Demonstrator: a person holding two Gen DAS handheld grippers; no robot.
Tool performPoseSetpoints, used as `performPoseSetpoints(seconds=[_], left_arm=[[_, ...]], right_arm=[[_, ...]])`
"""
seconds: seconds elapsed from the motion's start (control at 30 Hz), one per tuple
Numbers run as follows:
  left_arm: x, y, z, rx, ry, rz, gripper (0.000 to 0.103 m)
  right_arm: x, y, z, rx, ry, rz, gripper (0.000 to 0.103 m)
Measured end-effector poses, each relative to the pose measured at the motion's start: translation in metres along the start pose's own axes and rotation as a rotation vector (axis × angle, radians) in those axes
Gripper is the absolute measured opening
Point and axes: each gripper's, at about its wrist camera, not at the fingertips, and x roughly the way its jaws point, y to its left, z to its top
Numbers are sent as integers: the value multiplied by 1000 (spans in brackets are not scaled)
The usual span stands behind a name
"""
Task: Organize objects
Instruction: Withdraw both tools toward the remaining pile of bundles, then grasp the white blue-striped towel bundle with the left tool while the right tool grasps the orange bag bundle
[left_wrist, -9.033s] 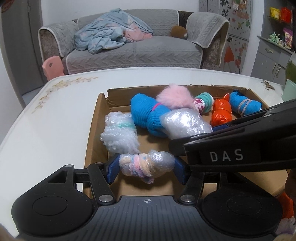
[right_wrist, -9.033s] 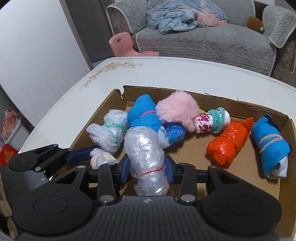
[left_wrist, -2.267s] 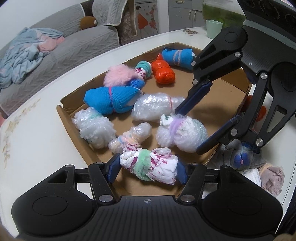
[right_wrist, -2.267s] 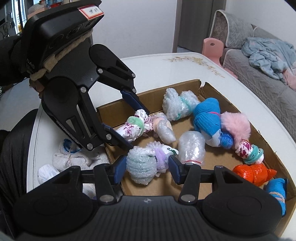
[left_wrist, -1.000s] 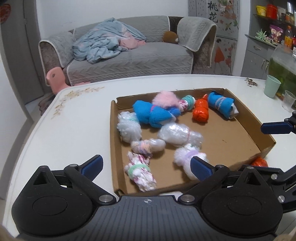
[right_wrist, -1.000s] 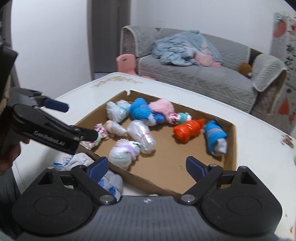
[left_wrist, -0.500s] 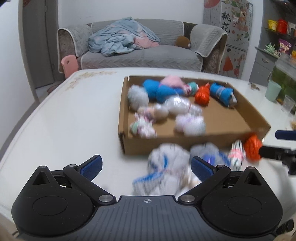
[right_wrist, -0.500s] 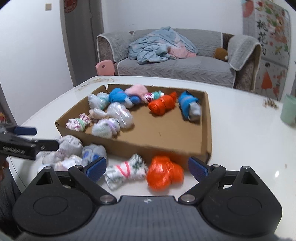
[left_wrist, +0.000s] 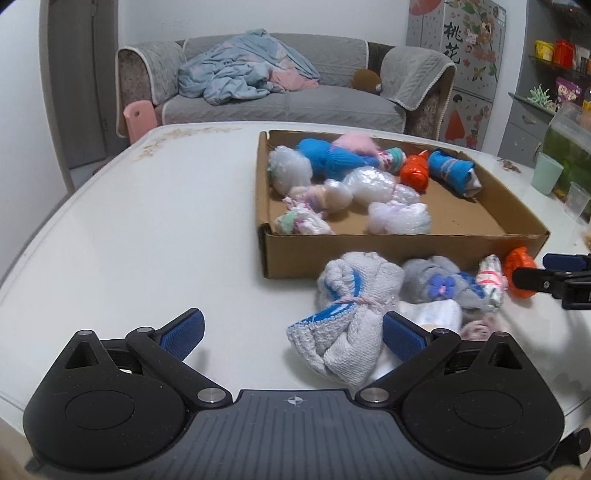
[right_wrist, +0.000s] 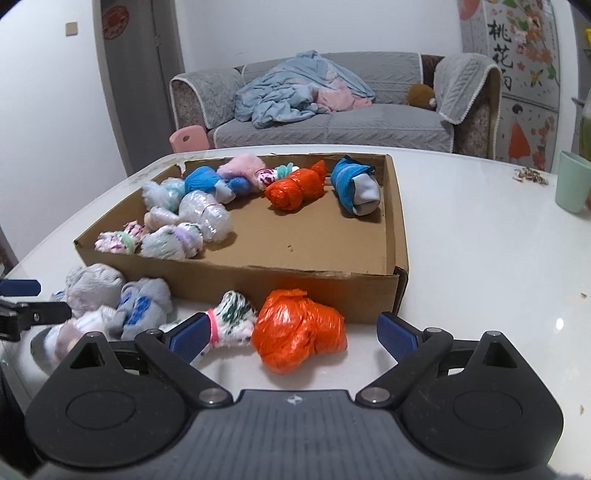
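White table before grey sofa; each hand-held gripper gapes, empty.

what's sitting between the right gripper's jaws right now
In the right wrist view, an orange plastic-wrapped bundle lies on the table between the open jaws, beside a white patterned bundle.

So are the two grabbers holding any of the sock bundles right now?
No. The left gripper and right gripper are both open, holding nothing.
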Motion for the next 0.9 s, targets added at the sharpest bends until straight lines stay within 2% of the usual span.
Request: performPoseSetpoints(seconds=[0.07,0.13,0.27,0.33,0.37,0.43,0.47,0.5,0.63,0.9], left_arm=[[3,3,0,8,0,-21,103],[5,1,1,41,-2,-31,103],[14,-8,2,136,2,-65,101],[19,-13,4,176,7,-81,97],[21,-14,6,181,6,-100,95],[27,-16,7,194,17,-132,72],[30,-15,8,193,29,-157,66],[31,-14,9,184,36,-180,58],[30,-17,7,211,19,-181,51],[24,-20,12,241,-9,-154,48]], right_arm=[[4,0,0,3,0,2,95],[6,-1,-2,7,9,9,91],[5,-3,-5,15,4,25,85],[2,-3,-6,6,-4,18,67],[0,-2,-7,-1,-5,20,65],[1,-1,-7,-20,-2,24,55],[0,-1,-7,-27,-4,24,54],[0,-1,-8,-30,0,27,52],[-1,-3,-10,-40,-2,27,49],[-6,-4,-11,-72,-15,26,47]])
